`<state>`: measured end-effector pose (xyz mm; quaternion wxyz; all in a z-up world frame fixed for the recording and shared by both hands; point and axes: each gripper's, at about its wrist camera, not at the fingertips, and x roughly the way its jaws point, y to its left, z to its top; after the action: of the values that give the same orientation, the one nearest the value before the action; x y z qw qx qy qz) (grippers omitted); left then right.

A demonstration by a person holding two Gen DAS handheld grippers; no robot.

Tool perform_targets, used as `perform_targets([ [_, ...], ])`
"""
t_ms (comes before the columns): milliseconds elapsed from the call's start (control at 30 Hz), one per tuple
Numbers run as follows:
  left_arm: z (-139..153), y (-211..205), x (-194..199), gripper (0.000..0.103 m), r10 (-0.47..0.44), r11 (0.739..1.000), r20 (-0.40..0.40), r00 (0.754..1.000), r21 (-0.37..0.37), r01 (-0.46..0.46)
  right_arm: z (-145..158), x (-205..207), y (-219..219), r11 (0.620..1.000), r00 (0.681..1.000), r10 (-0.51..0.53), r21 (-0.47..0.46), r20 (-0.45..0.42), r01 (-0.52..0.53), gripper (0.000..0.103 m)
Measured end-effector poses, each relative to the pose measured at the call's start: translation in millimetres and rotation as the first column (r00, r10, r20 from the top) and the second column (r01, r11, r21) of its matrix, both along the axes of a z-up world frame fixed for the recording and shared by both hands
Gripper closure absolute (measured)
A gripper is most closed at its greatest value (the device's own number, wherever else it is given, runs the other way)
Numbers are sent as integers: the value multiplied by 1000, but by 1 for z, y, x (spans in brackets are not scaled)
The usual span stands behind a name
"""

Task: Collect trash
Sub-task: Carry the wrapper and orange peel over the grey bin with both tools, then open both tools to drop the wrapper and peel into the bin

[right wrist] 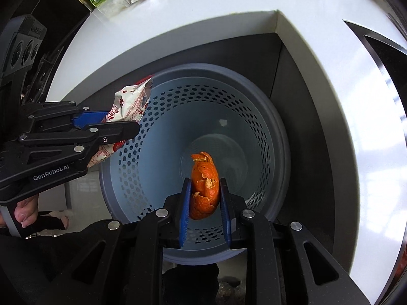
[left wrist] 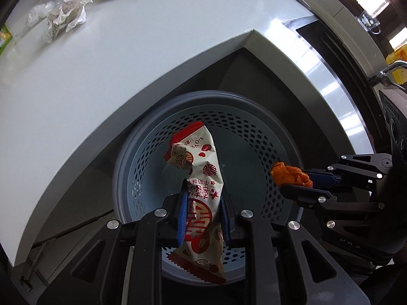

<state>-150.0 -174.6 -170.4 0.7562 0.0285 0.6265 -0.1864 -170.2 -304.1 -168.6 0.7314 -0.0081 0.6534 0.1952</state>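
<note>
My left gripper (left wrist: 203,208) clenched a crumpled cream-and-red snack wrapper (left wrist: 201,185); my right gripper (right wrist: 205,200) clenched a curl of orange peel (right wrist: 205,185). Both hung above the round grey-blue perforated plastic bin (right wrist: 254,137) beneath the white table (left wrist: 127,58). Releasing well meant centring each piece inside the rim first. More crumpled paper (left wrist: 63,17) lay far off on the table.
</note>
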Motion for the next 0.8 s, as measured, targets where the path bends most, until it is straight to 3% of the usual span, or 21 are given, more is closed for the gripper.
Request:
perform_targets([
  [467, -52, -15, 3, 81, -135, 989, -129, 982, 40, 141, -34, 20, 6, 998, 997, -17, -54, -78, 13, 82],
  [700, -64, -25, 2, 80, -167, 983, -139, 976, 58, 176, -47, 17, 12, 997, 994, -25, -69, -106, 18, 80],
  [733, -64, -25, 1, 79, -167, 982, -135, 977, 61, 176, -48, 17, 13, 998, 994, -29, -64, -109, 22, 79],
  [767, -64, -23, -2, 70, -166, 982, -130, 978, 65, 175, -49, 18, 11, 998, 994, -34, -63, -108, 28, 67],
  [800, -63, -23, -4, 50, -160, 983, -119, 980, 76, 170, -47, 19, 10, 997, 994, -40, -68, -97, 34, 54],
])
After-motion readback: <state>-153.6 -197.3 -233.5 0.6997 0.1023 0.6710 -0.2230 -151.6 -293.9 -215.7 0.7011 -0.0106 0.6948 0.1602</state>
